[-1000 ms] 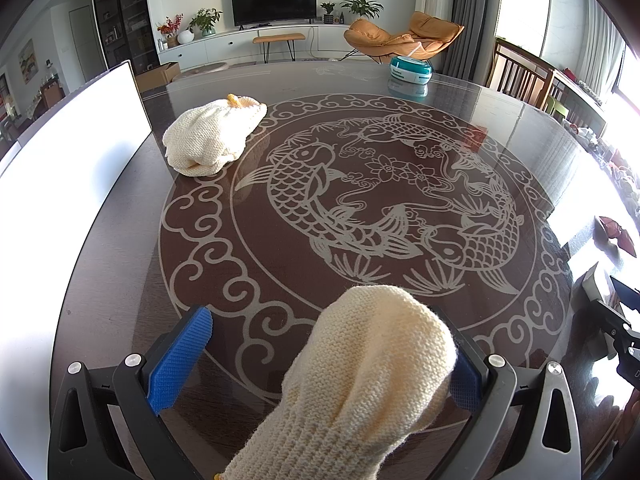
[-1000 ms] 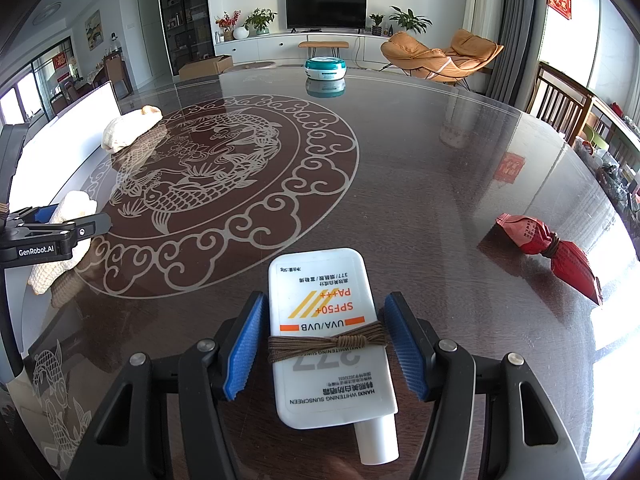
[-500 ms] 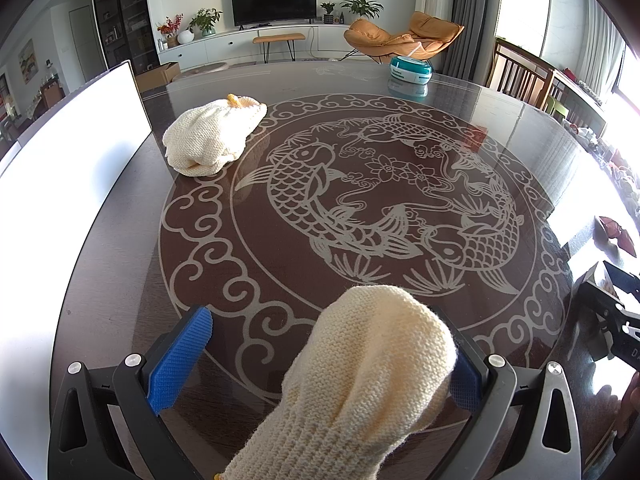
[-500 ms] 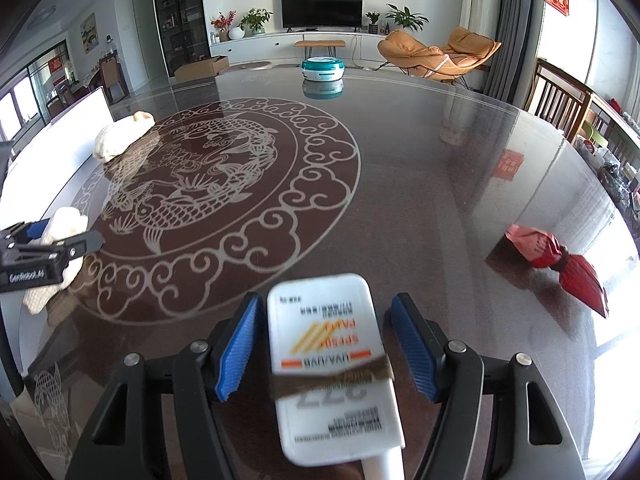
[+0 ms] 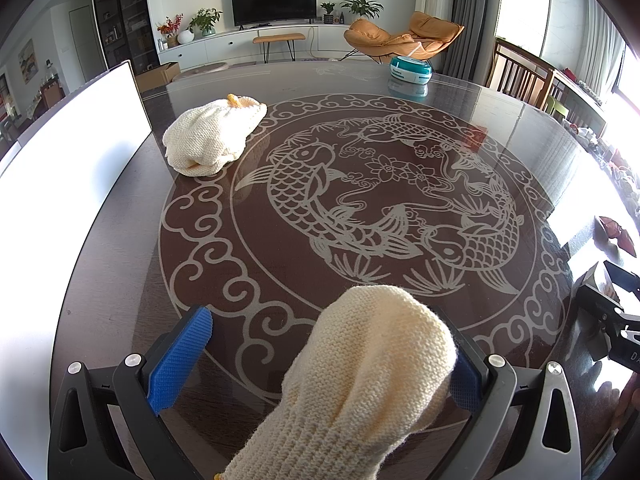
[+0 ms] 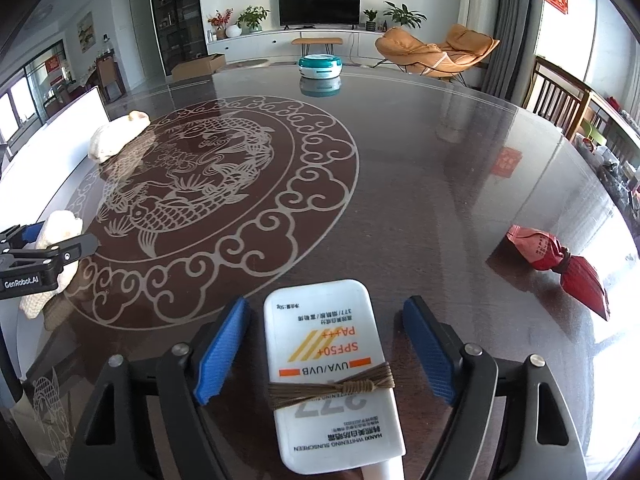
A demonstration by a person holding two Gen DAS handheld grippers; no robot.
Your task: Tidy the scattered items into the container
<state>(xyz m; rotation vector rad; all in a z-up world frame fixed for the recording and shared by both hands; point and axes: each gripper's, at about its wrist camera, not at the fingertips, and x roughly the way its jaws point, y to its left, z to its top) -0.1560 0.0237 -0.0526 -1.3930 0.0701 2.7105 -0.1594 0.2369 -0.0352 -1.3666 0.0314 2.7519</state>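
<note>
Left claw [image 5: 320,356] — jaws spread, cream knit mitten [image 5: 360,380] lying between them, against the right pad. Right claw [image 6: 326,354] — spread wide around sunscreen tube [image 6: 332,376] on the bench [image 6: 420,184], pads apart from it.

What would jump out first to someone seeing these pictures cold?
Probably the big koi fish pattern etched across the dark table. Next, the white sunscreen tube lying between the right gripper's open blue fingers, and the cream knitted glove between the left gripper's.
</note>
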